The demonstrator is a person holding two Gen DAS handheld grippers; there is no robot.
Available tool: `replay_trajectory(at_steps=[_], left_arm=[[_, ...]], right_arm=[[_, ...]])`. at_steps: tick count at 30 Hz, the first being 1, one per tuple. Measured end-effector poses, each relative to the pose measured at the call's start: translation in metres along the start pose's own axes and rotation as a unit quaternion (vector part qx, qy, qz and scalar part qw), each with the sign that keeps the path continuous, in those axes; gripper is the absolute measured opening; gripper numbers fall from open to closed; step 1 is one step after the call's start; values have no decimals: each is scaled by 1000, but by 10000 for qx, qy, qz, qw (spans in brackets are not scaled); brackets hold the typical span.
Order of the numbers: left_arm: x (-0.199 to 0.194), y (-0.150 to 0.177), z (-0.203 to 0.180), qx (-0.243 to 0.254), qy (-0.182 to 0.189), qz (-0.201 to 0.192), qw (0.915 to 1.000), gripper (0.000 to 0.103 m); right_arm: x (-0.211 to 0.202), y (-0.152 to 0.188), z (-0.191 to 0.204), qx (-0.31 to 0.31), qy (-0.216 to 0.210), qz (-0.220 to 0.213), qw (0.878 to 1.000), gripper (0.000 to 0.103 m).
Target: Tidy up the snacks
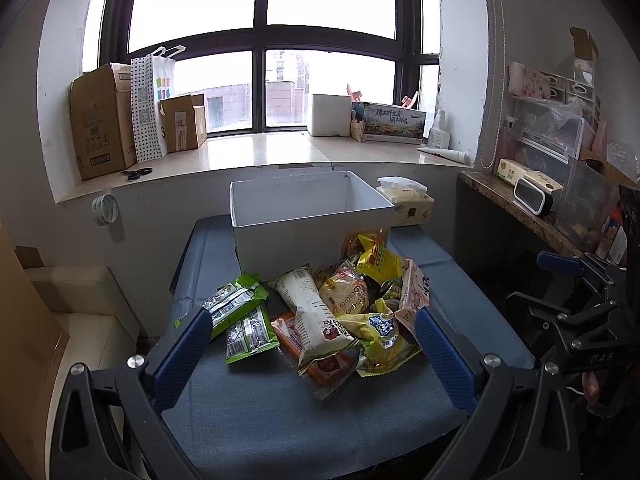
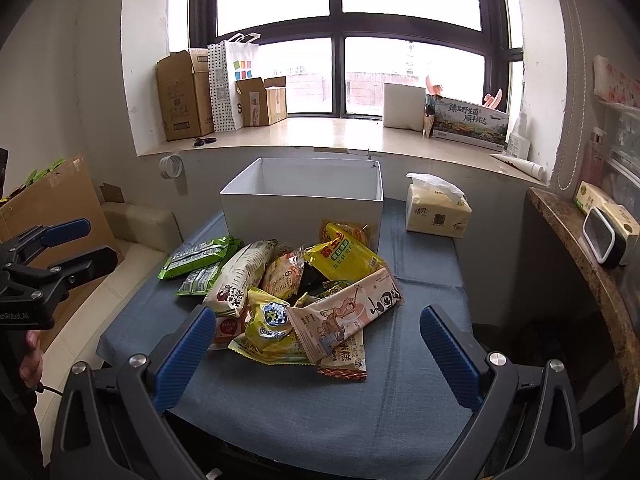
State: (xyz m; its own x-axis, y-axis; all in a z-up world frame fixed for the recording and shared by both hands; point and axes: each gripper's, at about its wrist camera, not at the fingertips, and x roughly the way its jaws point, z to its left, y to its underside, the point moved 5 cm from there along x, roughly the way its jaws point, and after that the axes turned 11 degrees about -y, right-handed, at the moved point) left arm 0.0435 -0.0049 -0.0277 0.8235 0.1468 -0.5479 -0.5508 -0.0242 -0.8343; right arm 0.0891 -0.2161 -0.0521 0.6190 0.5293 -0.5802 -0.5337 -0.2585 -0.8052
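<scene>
A pile of snack packets (image 1: 340,312) lies on the blue cloth-covered table (image 1: 304,408), in front of an open white box (image 1: 304,224). Green packets (image 1: 240,320) lie at the pile's left and a long white packet (image 1: 312,316) in the middle. My left gripper (image 1: 314,344) is open and empty, held just short of the pile. In the right wrist view the pile (image 2: 296,292) and the box (image 2: 300,204) show too. My right gripper (image 2: 318,344) is open and empty, near a pink illustrated packet (image 2: 344,312). The left gripper (image 2: 86,242) shows at the far left.
A tissue pack (image 2: 436,212) stands right of the box. A window sill (image 1: 256,152) behind holds cardboard boxes, a dotted bag and scissors. A marble counter (image 2: 580,248) with a small device runs along the right. A cardboard box (image 2: 52,204) sits on the floor at left.
</scene>
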Motion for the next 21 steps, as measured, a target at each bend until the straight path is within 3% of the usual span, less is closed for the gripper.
replay_trajectory(at_steps=[21], left_arm=[[0, -1, -1, 11, 7, 14, 10000, 103]], right_arm=[[2, 1, 3, -25, -51, 23, 10000, 103]])
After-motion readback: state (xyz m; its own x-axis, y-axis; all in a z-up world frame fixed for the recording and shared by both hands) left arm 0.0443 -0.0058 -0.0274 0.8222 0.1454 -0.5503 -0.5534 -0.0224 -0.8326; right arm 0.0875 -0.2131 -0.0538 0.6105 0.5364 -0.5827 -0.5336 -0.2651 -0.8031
